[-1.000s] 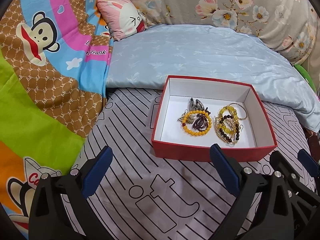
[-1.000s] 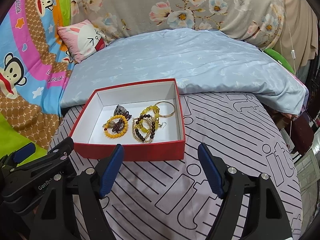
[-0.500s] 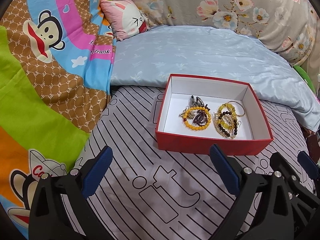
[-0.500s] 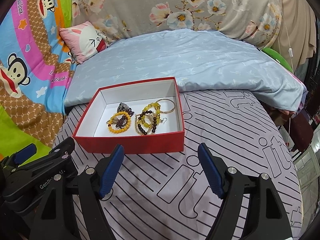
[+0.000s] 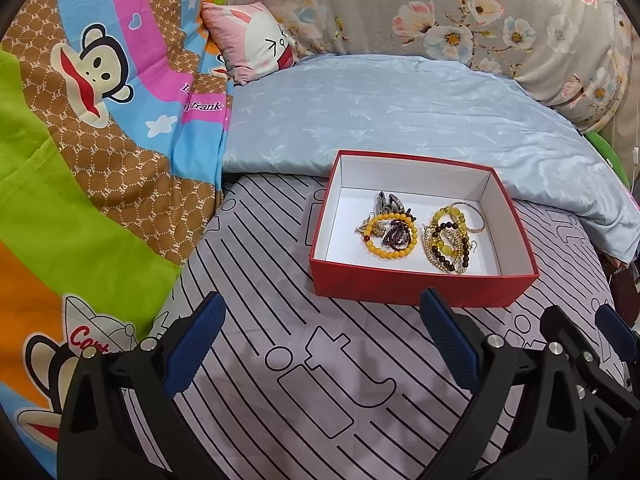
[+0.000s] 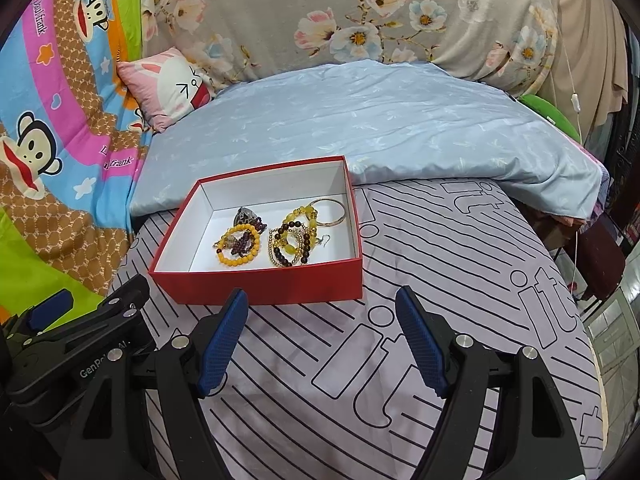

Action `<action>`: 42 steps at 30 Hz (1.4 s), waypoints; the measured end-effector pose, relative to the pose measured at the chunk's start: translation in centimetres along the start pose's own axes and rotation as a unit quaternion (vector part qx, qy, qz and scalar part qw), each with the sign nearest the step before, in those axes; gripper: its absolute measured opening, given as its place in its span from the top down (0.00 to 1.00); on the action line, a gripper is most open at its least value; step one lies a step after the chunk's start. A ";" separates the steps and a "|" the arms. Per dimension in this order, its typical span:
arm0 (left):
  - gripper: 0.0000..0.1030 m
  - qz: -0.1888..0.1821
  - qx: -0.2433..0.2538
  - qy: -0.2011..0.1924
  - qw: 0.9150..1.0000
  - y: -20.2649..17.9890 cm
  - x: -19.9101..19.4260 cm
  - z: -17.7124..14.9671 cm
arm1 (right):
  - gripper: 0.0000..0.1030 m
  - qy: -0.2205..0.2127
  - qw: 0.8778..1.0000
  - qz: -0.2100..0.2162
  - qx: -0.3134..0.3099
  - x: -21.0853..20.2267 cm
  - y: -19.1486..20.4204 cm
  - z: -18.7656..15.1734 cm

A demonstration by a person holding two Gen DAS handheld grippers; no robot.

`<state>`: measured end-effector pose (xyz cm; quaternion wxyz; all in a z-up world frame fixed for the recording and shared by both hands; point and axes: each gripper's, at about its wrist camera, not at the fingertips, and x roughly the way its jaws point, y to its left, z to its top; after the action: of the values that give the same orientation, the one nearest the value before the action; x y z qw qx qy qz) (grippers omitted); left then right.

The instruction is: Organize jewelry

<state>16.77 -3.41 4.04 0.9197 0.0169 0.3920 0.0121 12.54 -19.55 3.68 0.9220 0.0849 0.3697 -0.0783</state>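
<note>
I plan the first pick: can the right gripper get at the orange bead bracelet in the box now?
Probably yes. The right gripper is open, the red box has no lid, and the orange bead bracelet lies uncovered, though other jewelry touches it.

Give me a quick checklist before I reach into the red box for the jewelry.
1. Left tongs open and empty: ok.
2. Right tongs open and empty: ok.
3. Red box uncovered, sitting flat on the striped sheet: ok.
4. Yellow bead bracelet in plain sight: ok.
5. Pieces lying separate: not ok; the dark bead strand lies inside that bracelet, and the bracelets beside it overlap in a pile.
6. Whether pieces are tangled: cannot tell.
</note>
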 end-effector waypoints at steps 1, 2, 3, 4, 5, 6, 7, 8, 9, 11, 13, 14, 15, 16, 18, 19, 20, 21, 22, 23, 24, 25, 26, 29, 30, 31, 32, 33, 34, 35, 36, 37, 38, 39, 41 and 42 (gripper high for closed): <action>0.08 0.000 0.000 0.000 1.000 0.0 -0.1 0.0 | 0.27 0.000 1.000 0.000 0.000 0.0 0.0 0.0; 0.08 0.000 0.000 0.000 1.000 0.0 0.0 0.0 | 0.27 0.000 1.000 0.000 0.000 -0.1 0.0 0.0; 0.08 0.000 0.001 0.000 1.000 0.0 -0.1 0.0 | 0.27 -0.001 1.000 0.001 0.001 -0.2 0.0 0.0; 0.08 0.000 0.000 0.000 1.000 0.0 -0.1 0.0 | 0.27 0.000 1.000 0.000 0.001 -0.1 0.0 0.0; 0.08 0.000 0.000 -0.001 1.000 0.0 -0.1 0.0 | 0.27 -0.001 1.000 0.000 0.001 -0.2 0.0 0.0; 0.08 0.000 0.000 -0.001 1.000 0.0 -0.2 0.0 | 0.27 -0.001 1.000 0.000 0.001 -0.2 0.0 0.0; 0.08 0.000 0.000 -0.001 1.000 0.0 -0.2 0.0 | 0.27 -0.001 1.000 0.000 0.001 -0.2 -0.1 0.0; 0.08 0.000 0.001 -0.002 1.000 0.1 -0.3 0.0 | 0.27 -0.001 1.000 0.000 0.001 -0.2 -0.1 0.0; 0.08 0.001 0.000 -0.002 1.000 0.1 -0.4 0.0 | 0.27 -0.001 1.000 0.000 0.001 -0.3 0.0 0.0; 0.08 0.000 0.000 -0.003 1.000 0.1 -0.4 0.0 | 0.27 -0.002 1.000 0.000 0.002 -0.4 -0.1 0.0; 0.08 0.000 -0.001 -0.003 1.000 0.1 -0.6 0.0 | 0.27 -0.002 1.000 0.001 0.001 -0.4 0.0 0.0; 0.08 0.000 -0.002 -0.003 1.000 0.2 -0.6 0.1 | 0.27 -0.003 1.000 0.002 0.001 -0.5 0.0 0.0; 0.08 0.001 -0.002 -0.003 1.000 0.2 -0.6 0.0 | 0.27 -0.004 1.000 0.001 0.001 -0.6 0.0 0.1; 0.08 0.001 -0.003 -0.003 1.000 0.2 -0.7 0.0 | 0.27 -0.004 1.000 0.002 0.001 -0.6 0.0 0.0; 0.08 0.001 -0.004 -0.003 1.000 0.3 -0.8 0.0 | 0.27 -0.003 1.000 0.002 0.002 -0.7 0.0 0.0; 0.08 0.001 -0.005 -0.003 1.000 0.3 -0.8 0.0 | 0.27 -0.004 1.000 0.003 0.002 -0.7 0.0 0.0; 0.08 0.001 -0.005 -0.004 1.000 0.3 -0.8 0.0 | 0.27 -0.004 1.000 0.003 0.002 -0.8 0.1 0.1; 0.08 0.001 -0.005 -0.004 1.000 0.3 -0.9 0.1 | 0.27 -0.004 1.000 0.003 0.002 -0.8 0.1 0.1; 0.08 0.001 -0.005 -0.003 1.000 0.3 -0.8 0.1 | 0.27 -0.005 1.000 0.002 0.002 -0.8 0.1 0.0; 0.08 0.001 -0.005 -0.004 1.000 0.3 -0.9 0.0 | 0.27 -0.005 1.000 0.003 0.002 -0.9 0.1 0.1; 0.08 0.001 -0.005 -0.004 1.000 0.3 -0.9 0.1 | 0.27 -0.005 1.000 0.003 0.003 -1.0 0.1 0.1; 0.08 0.001 -0.006 -0.004 1.000 0.3 -0.9 0.1 | 0.27 -0.005 1.000 0.003 0.003 -1.0 0.1 0.1; 0.08 0.001 -0.006 -0.004 1.000 0.3 -0.9 0.1 | 0.27 -0.005 1.000 0.003 0.003 -1.0 0.1 0.1; 0.08 0.001 -0.005 -0.004 1.000 0.3 -0.9 0.1 | 0.27 -0.005 1.000 0.003 0.003 -1.0 0.1 0.1; 0.08 0.002 -0.005 -0.004 1.000 0.3 -1.0 0.1 | 0.27 -0.005 1.000 0.003 0.003 -1.1 0.1 0.1; 0.08 0.001 -0.006 -0.005 1.000 0.3 -1.0 0.1 | 0.27 -0.005 1.000 0.003 0.003 -1.1 0.1 0.1; 0.08 0.001 -0.005 -0.004 1.000 0.3 -0.9 0.1 | 0.27 -0.006 1.000 0.003 0.002 -1.1 0.1 0.1; 0.08 0.001 -0.006 -0.004 1.000 0.3 -0.9 0.0 | 0.27 -0.005 1.000 0.003 0.002 -1.0 0.1 0.1; 0.08 0.001 -0.006 -0.004 1.000 0.3 -0.9 0.1 | 0.27 -0.005 1.000 0.003 0.003 -1.0 0.1 0.1; 0.08 0.001 -0.006 -0.004 1.000 0.3 -1.0 0.1 | 0.27 -0.006 1.000 0.003 0.002 -1.0 0.1 0.1; 0.08 0.001 -0.005 -0.005 1.000 0.3 -0.9 0.1 | 0.27 -0.006 1.000 0.003 0.002 -1.1 0.1 0.1; 0.08 0.001 -0.005 -0.006 1.000 0.3 -1.0 0.0 | 0.27 -0.006 1.000 0.003 0.002 -1.1 0.1 0.1; 0.08 0.000 -0.005 -0.006 1.000 0.3 -1.0 0.0 | 0.27 -0.006 1.000 0.003 0.002 -1.0 0.1 0.1; 0.08 0.000 -0.004 -0.007 1.000 0.3 -1.1 0.0 | 0.27 -0.005 1.000 0.002 0.002 -1.0 0.1 0.1; 0.08 0.000 -0.004 -0.007 1.000 0.4 -1.1 0.0 | 0.27 -0.006 1.000 0.002 0.002 -1.0 0.1 0.1; 0.08 0.000 -0.004 -0.007 1.000 0.4 -1.1 0.0 | 0.27 -0.006 1.000 0.002 0.002 -1.0 0.1 0.0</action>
<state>16.01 -3.09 4.85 0.9224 0.0132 0.3858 0.0136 11.90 -19.42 4.39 0.9241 0.0868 0.3641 -0.0774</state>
